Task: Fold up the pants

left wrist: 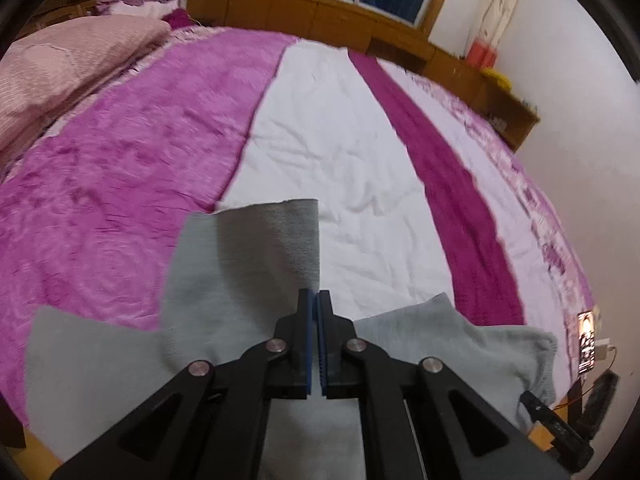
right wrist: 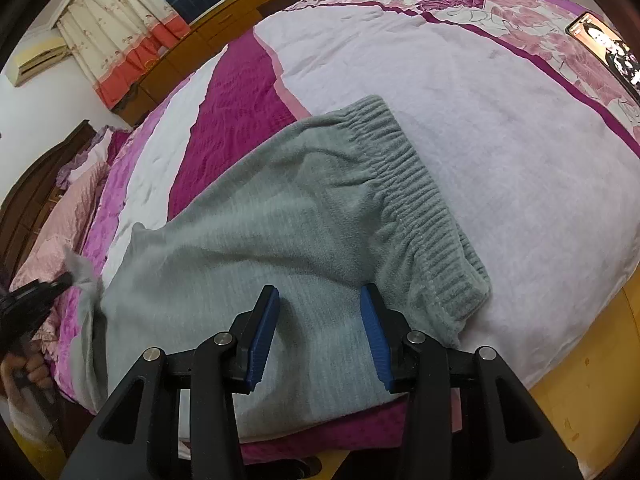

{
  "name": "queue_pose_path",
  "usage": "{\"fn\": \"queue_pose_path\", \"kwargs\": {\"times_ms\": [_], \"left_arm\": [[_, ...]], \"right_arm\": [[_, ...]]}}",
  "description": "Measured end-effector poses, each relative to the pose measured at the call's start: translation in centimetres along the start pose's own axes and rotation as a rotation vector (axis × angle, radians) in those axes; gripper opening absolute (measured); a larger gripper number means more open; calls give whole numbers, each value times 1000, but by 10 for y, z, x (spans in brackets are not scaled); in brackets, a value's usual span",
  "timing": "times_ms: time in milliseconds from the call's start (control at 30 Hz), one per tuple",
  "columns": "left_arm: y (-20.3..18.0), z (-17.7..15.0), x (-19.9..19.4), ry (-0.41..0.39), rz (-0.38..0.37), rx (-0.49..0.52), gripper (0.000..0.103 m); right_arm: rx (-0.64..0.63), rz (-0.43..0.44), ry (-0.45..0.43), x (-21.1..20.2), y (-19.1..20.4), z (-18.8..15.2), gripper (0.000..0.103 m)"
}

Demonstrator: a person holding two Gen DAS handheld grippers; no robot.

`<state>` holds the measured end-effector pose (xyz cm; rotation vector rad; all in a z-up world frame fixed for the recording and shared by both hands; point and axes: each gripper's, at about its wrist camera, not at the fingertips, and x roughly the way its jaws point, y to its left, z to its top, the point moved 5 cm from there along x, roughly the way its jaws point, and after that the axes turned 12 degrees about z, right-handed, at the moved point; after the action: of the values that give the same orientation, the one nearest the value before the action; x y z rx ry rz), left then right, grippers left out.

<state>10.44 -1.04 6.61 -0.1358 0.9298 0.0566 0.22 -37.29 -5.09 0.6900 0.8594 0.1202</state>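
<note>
Grey fleece pants (right wrist: 280, 216) lie on the bed, the ribbed waistband (right wrist: 416, 192) at the right near the bed's front edge. My left gripper (left wrist: 318, 300) is shut on the grey cloth of a pant leg (left wrist: 256, 248) and holds it lifted, the leg end raised in front of the camera. It also shows at the left of the right wrist view (right wrist: 66, 280), pinching the cloth. My right gripper (right wrist: 318, 300) is open and empty, its blue pads (right wrist: 262, 332) hovering just over the seat of the pants.
The bed has a magenta and white quilt (left wrist: 340, 140) and pink pillows (left wrist: 60, 64) at the head. A lit phone (right wrist: 604, 46) lies on the bed's far right. A wooden cabinet (left wrist: 320, 20) and window stand behind.
</note>
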Motion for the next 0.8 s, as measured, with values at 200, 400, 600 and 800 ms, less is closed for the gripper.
{"fn": "queue_pose_path", "kwargs": {"times_ms": [200,400,600,800], "left_arm": [[39,-10,-37,-39,7,-58,2],[73,-27,-62,-73,39,-77,2],[111,-50,-61,-51,69,-126,2],[157,-72,-59,-9,127,-213,2]], "right_arm": [[19,11,2,-9,7,1,36],[-39,42,16,-21,32,-9,36],[-120,70,60,-18,60,-23,36],[-129,62,106,-6,63,-35,36]]}}
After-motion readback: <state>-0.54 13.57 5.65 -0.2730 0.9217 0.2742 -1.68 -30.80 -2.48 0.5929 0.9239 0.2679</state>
